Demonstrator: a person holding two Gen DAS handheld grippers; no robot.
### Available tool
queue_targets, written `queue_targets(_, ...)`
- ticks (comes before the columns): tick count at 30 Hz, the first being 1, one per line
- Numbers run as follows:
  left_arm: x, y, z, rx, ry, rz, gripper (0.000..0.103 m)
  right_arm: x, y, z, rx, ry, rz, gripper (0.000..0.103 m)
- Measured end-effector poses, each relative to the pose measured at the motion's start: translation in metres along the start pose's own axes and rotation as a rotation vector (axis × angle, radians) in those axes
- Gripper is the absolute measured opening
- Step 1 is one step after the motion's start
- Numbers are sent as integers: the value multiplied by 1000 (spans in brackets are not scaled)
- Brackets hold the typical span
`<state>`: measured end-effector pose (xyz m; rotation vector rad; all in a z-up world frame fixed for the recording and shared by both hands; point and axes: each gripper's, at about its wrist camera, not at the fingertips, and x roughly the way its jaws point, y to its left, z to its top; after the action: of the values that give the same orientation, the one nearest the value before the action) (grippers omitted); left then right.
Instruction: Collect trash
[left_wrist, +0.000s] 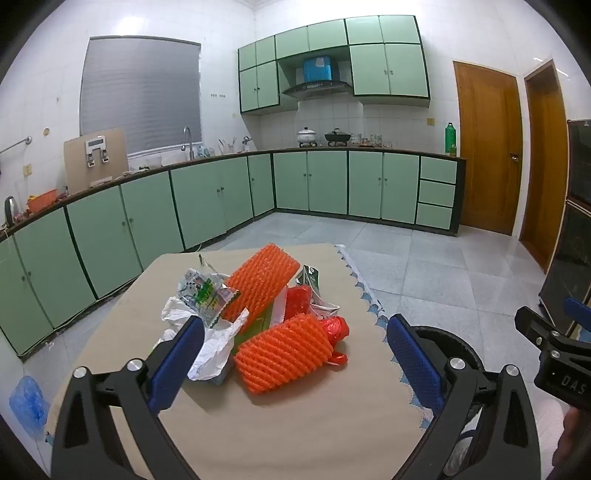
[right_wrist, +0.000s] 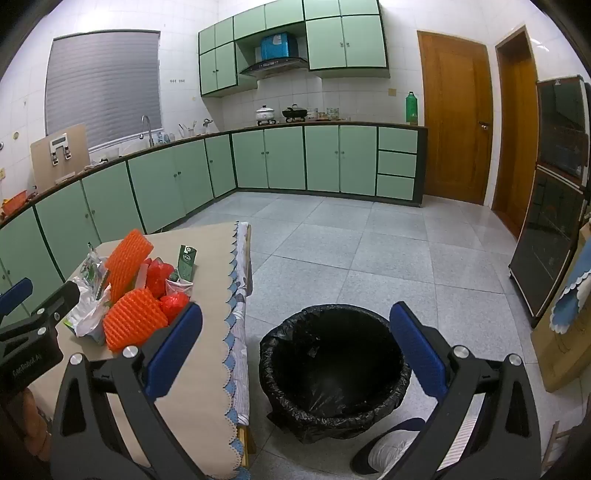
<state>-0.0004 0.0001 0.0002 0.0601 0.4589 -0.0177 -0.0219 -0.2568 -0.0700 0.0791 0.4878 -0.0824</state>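
Left jaws: your left gripper (left_wrist: 295, 354) is released, its blue ribbed pads spread wide and grasping nothing, hovering above the near side of the trash pile.
Right jaws: your right gripper (right_wrist: 295, 350) is likewise released and empty, held over the bin, off the edge of the surface.
Nearest trash: a ridged orange foam net sleeve (left_wrist: 282, 358) lies between your left pads, with a crumpled red plastic bag (left_wrist: 334, 328) touching its far end.
Rest of pile: a second orange foam sleeve (left_wrist: 260, 282) leans tilted over crinkled white plastic (left_wrist: 212, 347) and a shiny printed wrapper (left_wrist: 205, 291); a green and white carton (right_wrist: 186, 262) stands at the far right of the heap.
Hidden: whatever sits beneath the heap is covered; a green edge shows under the sleeves, but you cannot tell what it belongs to.
Surface: a beige cloth with a blue scalloped trim (right_wrist: 231, 295) covers it; your left frame cuts off its near edge.
Bin: a round bin lined with glossy, wrinkled black plastic (right_wrist: 334, 369) stands on the grey tiled floor (right_wrist: 351, 240) just beside the surface; its inside is dark and hard to make out.
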Motion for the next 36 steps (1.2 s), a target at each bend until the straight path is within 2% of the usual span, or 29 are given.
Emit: queue_targets(36,-1,-1,1,4,-3,-2,97,0,0,1,4,0,3,98)
